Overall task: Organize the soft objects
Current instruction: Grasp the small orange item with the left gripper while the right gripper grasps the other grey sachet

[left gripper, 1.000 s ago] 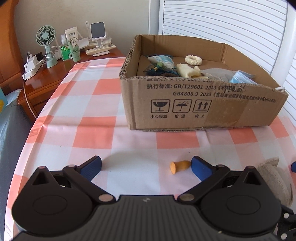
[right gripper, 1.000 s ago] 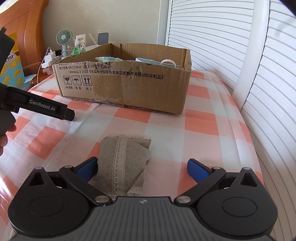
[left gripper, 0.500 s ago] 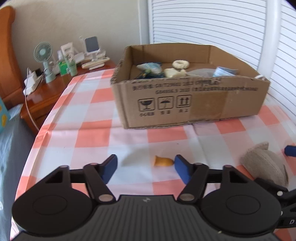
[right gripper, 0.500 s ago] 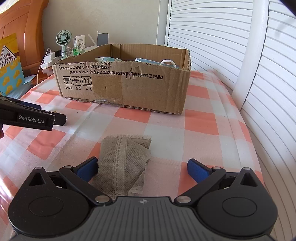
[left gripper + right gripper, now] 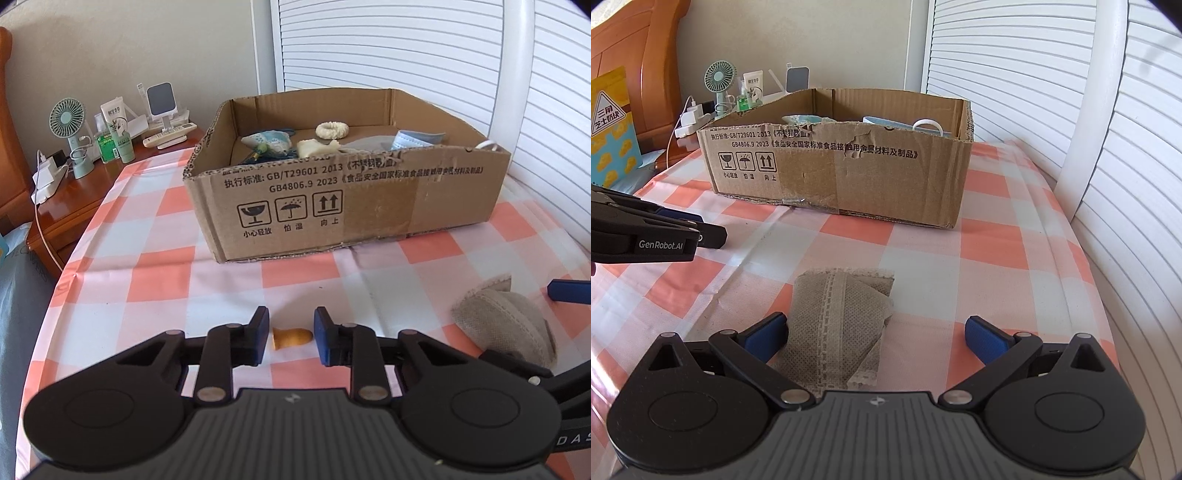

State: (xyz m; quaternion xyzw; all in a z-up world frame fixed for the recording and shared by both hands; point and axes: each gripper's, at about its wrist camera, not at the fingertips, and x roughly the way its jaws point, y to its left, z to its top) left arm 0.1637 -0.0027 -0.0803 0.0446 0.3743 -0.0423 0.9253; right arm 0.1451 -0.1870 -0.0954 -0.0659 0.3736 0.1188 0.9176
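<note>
The left gripper has just been closing, and its blue pads now stand a narrow way apart with the small orange finger cot lying between them on the checked tablecloth; a sliver of cloth shows on either side of the cot, so the pads bracket it without yet pressing. To finish this pinch well, I would keep the pads low and level with the cloth, let them meet the cot across its length, and close gently, since so light a rubbery piece could well squirt out sideways or fold flat under a hard squeeze. It is a smooth, thin-walled thimble shape with a rolled rim at its left end and a rounded tip at its right. The right gripper stands wide open, holding nothing, with its left pad touching or just beside the edge of a grey-brown fabric face mask, folded and dotted with fine perforations and a stitched seam down the middle. Beyond both lies the open cardboard box, corrugated, torn along its front lip and patched with tape, which already contains a cream scrunchie, a pale blue surgical mask and other soft pieces; it is the likely destination for the cot.
</note>
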